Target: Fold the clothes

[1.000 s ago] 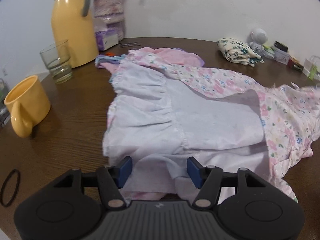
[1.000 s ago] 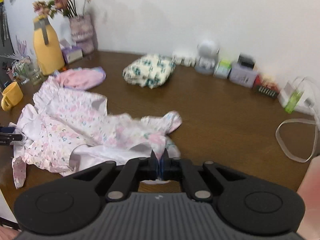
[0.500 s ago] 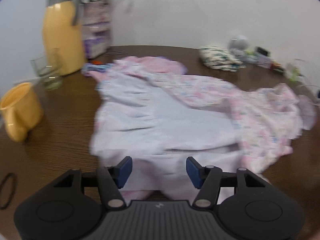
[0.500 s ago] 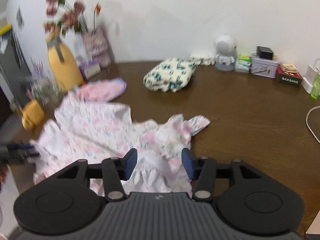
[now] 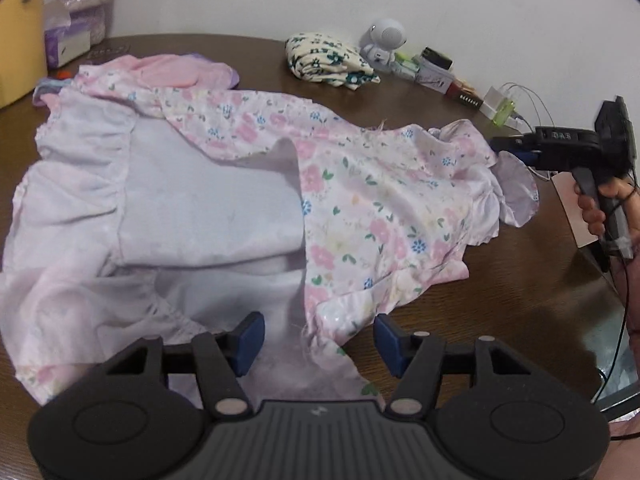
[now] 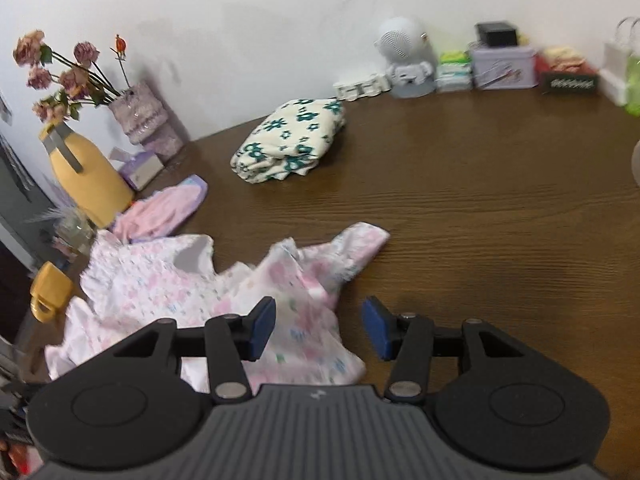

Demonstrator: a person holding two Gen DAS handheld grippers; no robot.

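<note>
A pink floral dress [image 5: 380, 200] lies spread on the brown table [image 5: 500, 300], part of it turned back to show pale lilac lining [image 5: 208, 216]. My left gripper [image 5: 318, 336] is open at the near hem; cloth lies between its blue pads, which do not press on it. In the right wrist view the dress [image 6: 168, 284] reaches under my right gripper [image 6: 319, 330], which is open over the sleeve end with nothing pinched. The left wrist view shows the right gripper [image 5: 506, 147] held by a hand just beyond a ruffled sleeve [image 5: 516, 192].
A folded cream garment with green flowers [image 6: 292, 140] and a pink garment [image 6: 164, 212] lie further back. A yellow jug [image 6: 88, 176], a flower vase [image 6: 140, 116] and a yellow mug [image 6: 50, 292] stand at the left. A white speaker figure [image 6: 404, 56] and tins line the wall.
My right gripper went from shut to open and dropped lower over the sleeve end. The left gripper swung right along the hem, so the mug and glass left its view.
</note>
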